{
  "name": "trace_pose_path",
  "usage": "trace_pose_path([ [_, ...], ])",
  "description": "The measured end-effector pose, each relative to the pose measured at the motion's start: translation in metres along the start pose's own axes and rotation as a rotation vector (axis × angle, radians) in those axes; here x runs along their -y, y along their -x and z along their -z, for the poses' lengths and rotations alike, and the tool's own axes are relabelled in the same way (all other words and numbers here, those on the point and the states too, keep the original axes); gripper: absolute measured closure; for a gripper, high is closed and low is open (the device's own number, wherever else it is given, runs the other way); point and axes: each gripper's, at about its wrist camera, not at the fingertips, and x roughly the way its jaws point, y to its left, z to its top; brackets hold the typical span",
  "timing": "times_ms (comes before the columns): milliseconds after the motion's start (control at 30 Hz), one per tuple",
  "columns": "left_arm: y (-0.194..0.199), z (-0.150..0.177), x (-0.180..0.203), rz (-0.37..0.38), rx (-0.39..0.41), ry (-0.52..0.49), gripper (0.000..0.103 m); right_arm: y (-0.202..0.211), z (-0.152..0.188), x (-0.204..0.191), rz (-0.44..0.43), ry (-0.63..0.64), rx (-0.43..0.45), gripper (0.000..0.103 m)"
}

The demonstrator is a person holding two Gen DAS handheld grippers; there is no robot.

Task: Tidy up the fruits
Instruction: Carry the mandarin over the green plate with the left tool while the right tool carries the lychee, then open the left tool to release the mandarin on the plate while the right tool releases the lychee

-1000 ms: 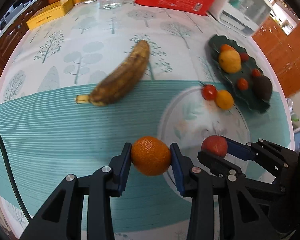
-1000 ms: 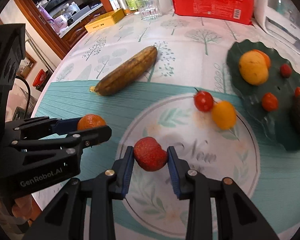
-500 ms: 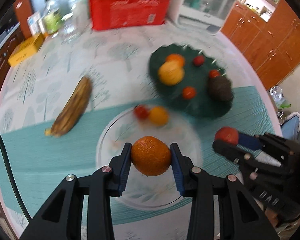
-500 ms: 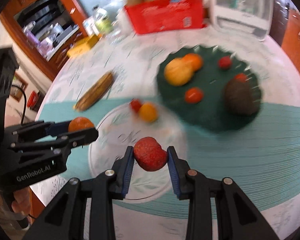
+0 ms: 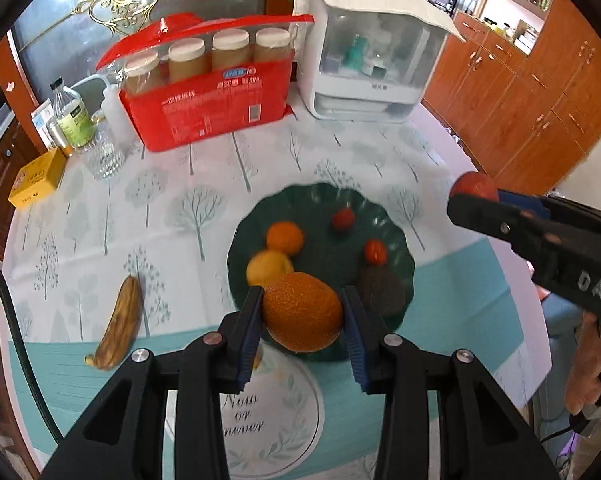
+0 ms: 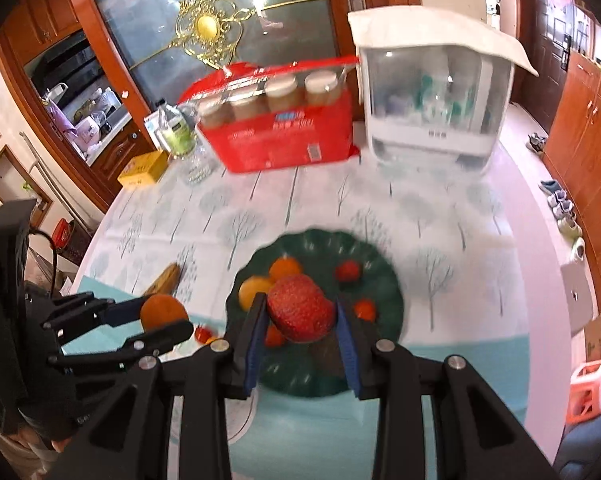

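My left gripper (image 5: 302, 314) is shut on an orange (image 5: 302, 312) and holds it above the near rim of a dark green plate (image 5: 392, 236). The plate holds an orange fruit (image 5: 285, 237), a yellow fruit (image 5: 269, 267), two small red fruits (image 5: 343, 218) and a dark avocado (image 5: 381, 291). My right gripper (image 6: 300, 310) is shut on a red strawberry (image 6: 301, 307), raised over the same plate (image 6: 384, 280). It shows at the right in the left wrist view (image 5: 474, 192). A brown banana (image 5: 120, 320) lies on the tablecloth at the left.
A red box of jars (image 5: 212, 88), a white appliance (image 5: 372, 52), a bottle (image 5: 74, 116), a glass (image 5: 102, 154) and a yellow box (image 5: 36, 178) stand along the table's far side. A round white mat (image 5: 276, 408) lies under my left gripper. A small tomato (image 6: 202, 333) lies beside the plate.
Both grippers have risen and moved toward the green plate with their fruit. The plate now lies right under them; the banana has slid to the left of view.
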Motion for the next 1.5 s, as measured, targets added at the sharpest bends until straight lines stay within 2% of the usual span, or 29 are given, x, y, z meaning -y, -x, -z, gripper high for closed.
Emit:
trace_pose_path([
  [167,-0.033,-0.013,0.003,-0.025,-0.029,0.04,0.066,-0.045,-0.017,0.026,-0.051,-0.052,-0.079,0.069],
  [400,-0.094,-0.012,0.004,-0.061,-0.079,0.09,0.066,-0.123,0.002,0.042,-0.085,-0.08,-0.215,0.069],
  [633,-0.139,-0.007,0.013,-0.075,-0.154,0.095,0.066,-0.163,0.014,0.051,-0.088,-0.073,-0.283,0.069],
  [833,-0.155,-0.006,0.017,-0.086,-0.182,0.098,0.063,-0.175,0.017,0.054,-0.071,-0.053,-0.303,0.069],
  [933,-0.154,-0.008,0.019,-0.104,-0.166,0.09,0.039,-0.176,0.018,0.055,-0.083,-0.049,-0.302,0.067],
  [1000,-0.151,-0.01,0.02,-0.122,-0.152,0.083,0.032,-0.175,0.018,0.055,-0.089,-0.049,-0.302,0.061],
  [1100,-0.148,-0.01,0.02,-0.137,-0.149,0.068,0.03,-0.172,0.02,0.056,-0.086,-0.053,-0.292,0.058],
  [1500,-0.121,-0.001,0.015,-0.143,-0.123,0.078,0.026,-0.147,0.024,0.054,-0.102,-0.083,-0.239,0.058],
])
